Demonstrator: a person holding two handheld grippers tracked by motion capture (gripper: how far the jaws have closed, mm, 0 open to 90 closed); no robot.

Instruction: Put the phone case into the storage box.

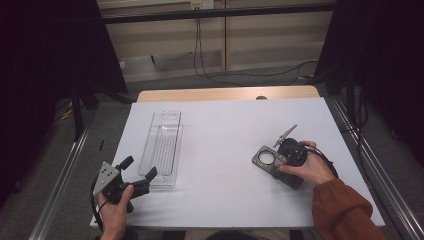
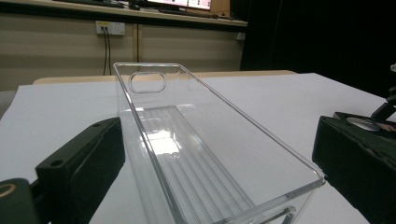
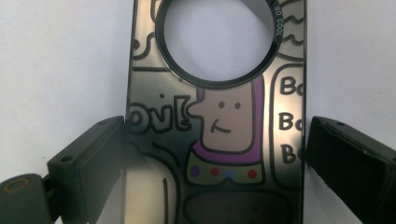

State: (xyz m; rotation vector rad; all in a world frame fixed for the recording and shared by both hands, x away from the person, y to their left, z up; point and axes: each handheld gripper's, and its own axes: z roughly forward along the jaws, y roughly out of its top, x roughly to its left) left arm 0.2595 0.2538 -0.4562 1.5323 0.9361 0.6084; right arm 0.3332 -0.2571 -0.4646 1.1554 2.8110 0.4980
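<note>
**Jaws bracket a thin printed plate; clear tray waits at the left**

Jaws of the right gripper (image 3: pixel 215 154) stand apart, one on each long edge of a flat, dark, glossy plate printed with a cartoon figure and pierced by a round hole (image 3: pixel 215 116); whether the pads touch those edges or stop just short, I cannot tell. In the high view the plate (image 1: pixel 265 159) lies flat on the white surface (image 1: pixel 220 150), right of centre, with the right gripper (image 1: pixel 280 162) over its near end.

It looks thin, rigid and light, probably metal or hard plastic. The shiny face suggests it could slide between the pads, and lying flush on the surface leaves little to get under. Pinching across the narrow width, below the hole where the sides run straight, seems the soundest hold; a grip near the ring would have less material to bear on.

The left gripper (image 1: pixel 137 172) has its jaws apart too, straddling the near end of a long, clear, ribbed plastic tray (image 2: pixel 205 154), holding nothing. That tray looks stiff, light and easily pushed along.
</note>
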